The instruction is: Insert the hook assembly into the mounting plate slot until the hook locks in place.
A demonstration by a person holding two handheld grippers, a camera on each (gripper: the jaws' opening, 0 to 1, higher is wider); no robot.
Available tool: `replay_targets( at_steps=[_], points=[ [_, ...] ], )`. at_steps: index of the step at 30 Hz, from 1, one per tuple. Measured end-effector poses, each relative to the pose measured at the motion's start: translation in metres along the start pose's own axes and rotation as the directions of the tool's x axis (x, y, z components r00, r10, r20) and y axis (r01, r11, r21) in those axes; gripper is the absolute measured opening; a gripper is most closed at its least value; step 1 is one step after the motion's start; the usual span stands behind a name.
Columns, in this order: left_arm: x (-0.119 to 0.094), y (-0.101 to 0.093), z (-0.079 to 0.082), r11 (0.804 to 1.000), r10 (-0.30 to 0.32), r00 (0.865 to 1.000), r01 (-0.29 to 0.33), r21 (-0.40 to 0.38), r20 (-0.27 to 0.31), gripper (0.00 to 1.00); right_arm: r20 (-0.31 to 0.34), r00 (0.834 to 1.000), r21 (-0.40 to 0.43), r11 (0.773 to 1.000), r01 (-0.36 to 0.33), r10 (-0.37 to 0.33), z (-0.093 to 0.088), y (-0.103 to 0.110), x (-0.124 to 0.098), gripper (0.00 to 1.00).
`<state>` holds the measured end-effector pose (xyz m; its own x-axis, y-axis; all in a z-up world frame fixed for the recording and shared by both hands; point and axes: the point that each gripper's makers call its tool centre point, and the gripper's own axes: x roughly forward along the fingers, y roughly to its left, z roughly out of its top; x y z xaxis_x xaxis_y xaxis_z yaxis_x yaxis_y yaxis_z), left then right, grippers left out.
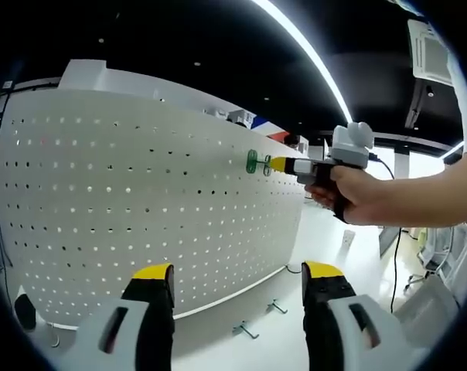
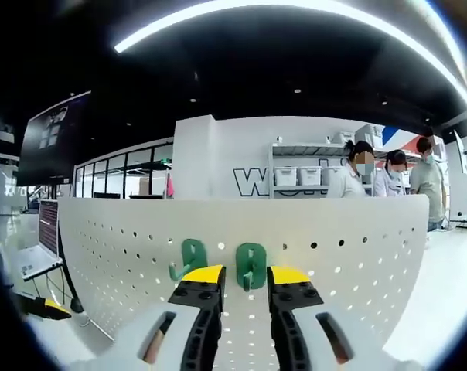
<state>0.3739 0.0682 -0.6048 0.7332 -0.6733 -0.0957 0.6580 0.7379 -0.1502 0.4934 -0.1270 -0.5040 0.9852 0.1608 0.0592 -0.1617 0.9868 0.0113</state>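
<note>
two green hooks (image 2: 251, 265), one white pegboard (image 1: 125, 201), three loose metal hooks (image 1: 246, 331), three people (image 2: 392, 176)

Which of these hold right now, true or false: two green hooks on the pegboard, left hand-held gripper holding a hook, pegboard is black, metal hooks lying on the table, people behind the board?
1. Two green plastic hooks sit on the white perforated pegboard. True.
2. The left hand-held gripper holds a hook. False: its jaws stand apart with nothing between them.
3. The pegboard is black. False: it is white with rows of dark holes.
4. Small metal hooks lie on the white table below the board. True.
5. The right hand-held gripper is far from the hooks. False: its yellow tips flank one green hook.
6. People stand behind the board. True.
</note>
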Motion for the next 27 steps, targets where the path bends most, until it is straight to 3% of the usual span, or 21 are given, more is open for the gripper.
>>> replay_targets(
  at_steps=[15, 27],
  points=[
    [0.001, -0.001, -0.001, 1.0, -0.001, 1.0, 0.001, 0.003, -0.001, 0.69, -0.013, 0.998, 0.069, 0.996, -0.062, 0.063, -0.013, 0.001, -0.011, 0.55],
    [0.004, -0.004, -0.002, 1.0, -0.009, 1.0, 0.009, 0.007, -0.002, 0.69, -0.02, 0.996, 0.069, 0.993, -0.091, 0.092, -0.018, 0.004, -0.02, 0.62]
  ],
)
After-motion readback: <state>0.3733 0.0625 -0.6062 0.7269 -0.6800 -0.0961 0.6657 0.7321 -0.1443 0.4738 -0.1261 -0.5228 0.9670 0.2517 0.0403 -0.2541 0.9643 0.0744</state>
